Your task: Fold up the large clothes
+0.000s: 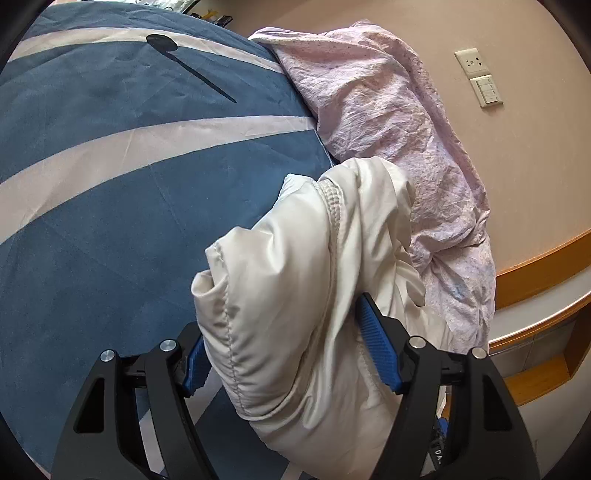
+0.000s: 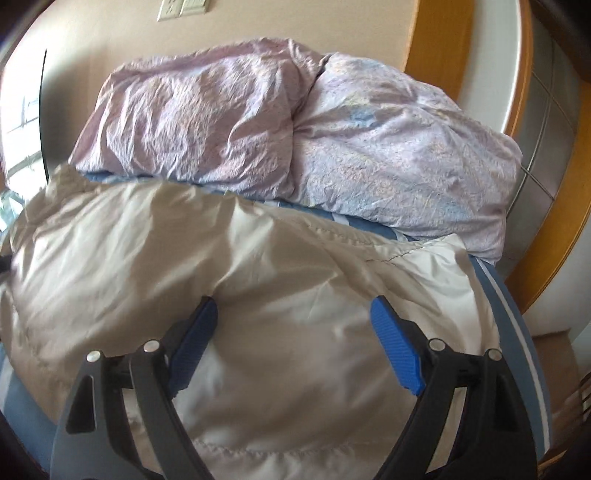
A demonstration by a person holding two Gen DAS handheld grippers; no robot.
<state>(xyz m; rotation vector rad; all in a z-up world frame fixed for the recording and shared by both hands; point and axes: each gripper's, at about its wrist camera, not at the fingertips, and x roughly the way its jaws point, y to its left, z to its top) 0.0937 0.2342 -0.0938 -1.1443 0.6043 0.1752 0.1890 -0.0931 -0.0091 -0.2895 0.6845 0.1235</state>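
Left hand-held gripper point(image 1: 284, 343) has its blue pads spread either side of a bunched fold of the white padded jacket point(image 1: 295, 295); whether they press it I cannot tell. Right hand-held gripper point(image 2: 295, 325) hangs released above the same jacket point(image 2: 221, 258), shiny, quilted and creased, lying lengthwise across the blue striped bed point(image 1: 110, 184), just in front of the crumpled lilac quilt point(image 2: 295, 129).

We see the jacket point(image 2: 236, 295) lying on the bedspread point(image 1: 110, 177), and behind it the crumpled quilt point(image 2: 295, 140) lies heaped on the same bed against the wall point(image 2: 110, 33). In the left wrist view a bunched part of the jacket sits between the fingers of the left gripper point(image 1: 284, 354), with the quilt to its right. A wall socket point(image 1: 472, 62) sits on the wall right of the quilt.
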